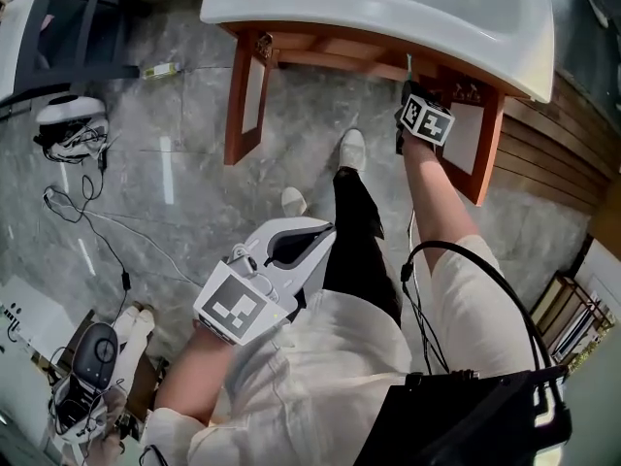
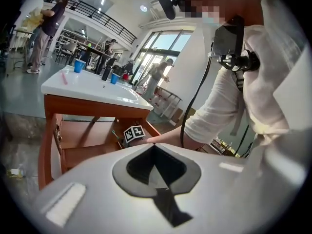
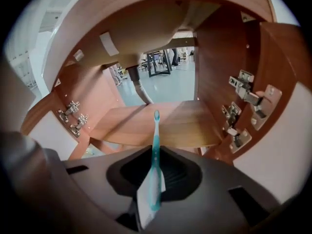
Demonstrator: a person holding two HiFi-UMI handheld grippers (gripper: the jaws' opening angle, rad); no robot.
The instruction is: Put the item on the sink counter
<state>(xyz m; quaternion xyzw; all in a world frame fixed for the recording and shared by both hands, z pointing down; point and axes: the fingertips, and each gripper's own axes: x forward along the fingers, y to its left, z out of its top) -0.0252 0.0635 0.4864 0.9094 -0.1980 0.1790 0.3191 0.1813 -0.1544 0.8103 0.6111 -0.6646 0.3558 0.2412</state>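
A teal toothbrush [image 3: 156, 130] sticks forward out of my right gripper [image 3: 155, 151], whose jaws are shut on its handle. In the right gripper view its head points at the wooden shelf [image 3: 190, 126] inside the open cabinet [image 1: 243, 95] under the white sink counter [image 1: 466, 17]. From the head view, the right gripper [image 1: 415, 100] sits low at the cabinet's right opening, below the counter's edge. My left gripper [image 1: 315, 231] hangs close to the person's body, away from the cabinet. Its jaws meet at a point [image 2: 154, 145] with nothing between them.
Open cabinet doors with metal hinges [image 3: 243, 89] flank the right gripper, and a grey drain pipe [image 3: 141, 89] drops behind the shelf. Blue cups [image 2: 79, 66] stand on the sink counter [image 2: 87, 87]. Cables and devices [image 1: 68, 124] lie on the tiled floor at left.
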